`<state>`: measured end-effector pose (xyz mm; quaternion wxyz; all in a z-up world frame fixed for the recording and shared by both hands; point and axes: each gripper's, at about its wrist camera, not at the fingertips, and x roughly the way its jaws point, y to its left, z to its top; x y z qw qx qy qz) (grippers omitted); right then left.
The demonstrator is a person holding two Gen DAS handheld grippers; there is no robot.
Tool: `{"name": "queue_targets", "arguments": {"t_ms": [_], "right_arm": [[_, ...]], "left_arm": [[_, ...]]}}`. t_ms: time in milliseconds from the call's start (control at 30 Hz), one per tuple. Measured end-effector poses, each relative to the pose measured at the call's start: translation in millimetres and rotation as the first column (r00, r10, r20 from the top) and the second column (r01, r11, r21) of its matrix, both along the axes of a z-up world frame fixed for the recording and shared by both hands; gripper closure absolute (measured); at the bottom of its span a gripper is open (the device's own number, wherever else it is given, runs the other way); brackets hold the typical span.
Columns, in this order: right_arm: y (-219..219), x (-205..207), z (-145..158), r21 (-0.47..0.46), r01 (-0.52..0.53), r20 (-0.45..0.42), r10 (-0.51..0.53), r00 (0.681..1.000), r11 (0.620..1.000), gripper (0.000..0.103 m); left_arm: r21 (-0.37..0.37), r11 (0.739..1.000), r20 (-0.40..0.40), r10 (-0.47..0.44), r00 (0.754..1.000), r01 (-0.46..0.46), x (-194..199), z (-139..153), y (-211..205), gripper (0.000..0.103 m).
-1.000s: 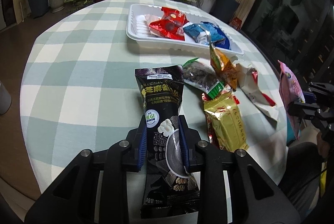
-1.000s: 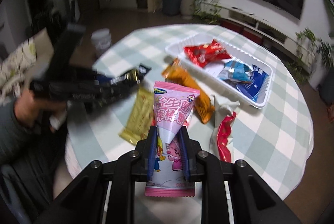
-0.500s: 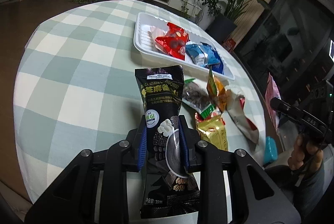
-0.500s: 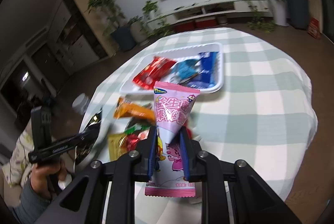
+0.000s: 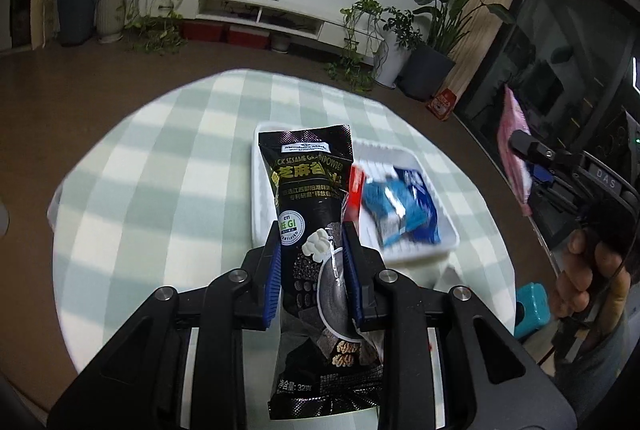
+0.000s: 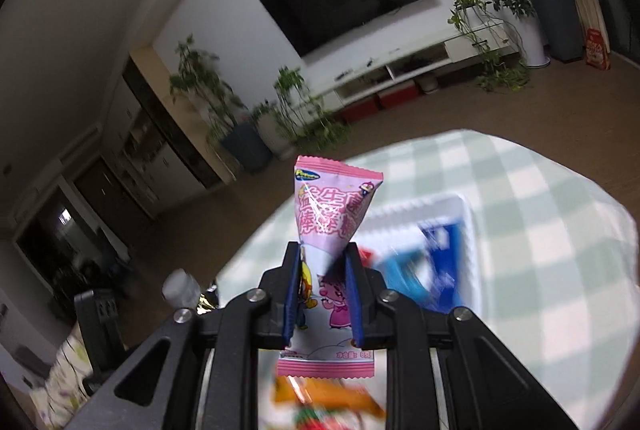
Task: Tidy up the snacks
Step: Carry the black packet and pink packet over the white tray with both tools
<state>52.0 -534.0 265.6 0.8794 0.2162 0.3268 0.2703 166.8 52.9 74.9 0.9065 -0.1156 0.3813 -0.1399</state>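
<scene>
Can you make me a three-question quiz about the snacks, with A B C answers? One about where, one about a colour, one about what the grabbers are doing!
1. Where are the blue packets?
A. In the white tray
B. On the floor
C. On the TV shelf

2. What colour is the packet in the right gripper?
A. Green
B. Pink
C. Black

3. What is the left gripper doing?
A. Hanging open
B. Pressing the tray
C. Holding the black sesame packet

Answers: 1 A, they lie inside its rim. 2 B, the pink packet sits between its jaws. 3 C, its jaws pinch the packet's sides.
</scene>
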Motion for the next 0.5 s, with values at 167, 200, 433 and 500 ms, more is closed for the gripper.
{"name": "queue_targets", "arguments": {"t_ms": [167,200,433,500], "right_arm": [[27,43,-8,0.018,-0.002,-0.018,0.002,1.0,1.0,0.08],[33,51,-13,-0.005,-0.009,-0.023,0.009,1.0,1.0,0.08],[55,72,-56,-0.11,-0.056,-0.111,0.044,0.993,0.992,0.08],[55,74,-63,-0.13,-0.06,-0.124,0.043,0.991,0.99,0.08]], "left_arm": [[0.058,0.998,-0.023,-0.028,0.999,0.029,59,2,-16,0.078],[0.06,0.998,-0.031,-0.026,0.999,0.028,69,-2,-18,0.078],[0.039,0.999,-0.071,-0.032,0.997,0.035,111,-36,-31,0.078],[0.033,0.999,-0.073,-0.034,0.997,0.036,117,-46,-34,0.078]]}}
